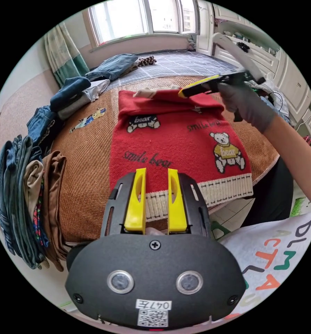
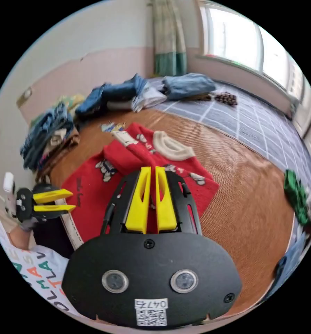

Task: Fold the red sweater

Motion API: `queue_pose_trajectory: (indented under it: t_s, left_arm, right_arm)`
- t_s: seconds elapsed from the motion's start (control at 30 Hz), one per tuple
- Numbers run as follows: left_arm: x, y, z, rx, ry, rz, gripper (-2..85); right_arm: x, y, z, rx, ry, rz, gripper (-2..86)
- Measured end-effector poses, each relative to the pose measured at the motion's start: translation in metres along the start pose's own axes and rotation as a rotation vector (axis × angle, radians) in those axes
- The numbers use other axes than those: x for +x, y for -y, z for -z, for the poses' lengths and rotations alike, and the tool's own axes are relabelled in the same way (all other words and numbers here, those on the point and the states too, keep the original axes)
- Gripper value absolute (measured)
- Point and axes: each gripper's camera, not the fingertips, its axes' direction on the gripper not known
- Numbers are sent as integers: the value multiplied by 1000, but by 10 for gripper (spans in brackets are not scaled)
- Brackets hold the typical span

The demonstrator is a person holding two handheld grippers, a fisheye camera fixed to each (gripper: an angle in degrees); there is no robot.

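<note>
our left gripper (image 1: 156,198) has its fingers apart over the cream hem. our right gripper (image 2: 151,198) has fingers nearly together, and we cannot tell if they pinch cloth. the red sweater (image 1: 176,146) lies on the woven mat (image 1: 86,174). it looks soft and floppy, so we should grab the edges.

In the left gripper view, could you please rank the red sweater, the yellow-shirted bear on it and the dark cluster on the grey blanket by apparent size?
1. red sweater
2. yellow-shirted bear
3. dark cluster on the grey blanket; it lies farther away, so its rank is unsure.
</note>
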Motion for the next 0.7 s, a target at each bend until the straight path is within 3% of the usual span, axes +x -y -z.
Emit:
queue_pose_trajectory:
  t_s: [0.17, 0.27, 0.5, 0.6, 0.7]
  left_arm:
    - [5, 24, 40, 92, 31, -32, 94]
    - [25, 65, 61, 161, 30, -144, 96]
    - [127, 212, 22, 185, 36, -517, 104]
    - [145, 252, -23, 106, 116, -564, 94]
    - [135, 270, -50, 19, 89, -550, 83]
  right_arm:
    - [134, -177, 76, 345, 113, -619, 13]
    - [169, -290, 82, 360, 112, -839, 63]
    - [165, -402, 32, 241, 177, -815, 32]
    - [161, -439, 5, 293, 155, -812, -4]
    - [172, -470, -16, 338, 273, -861, -11]
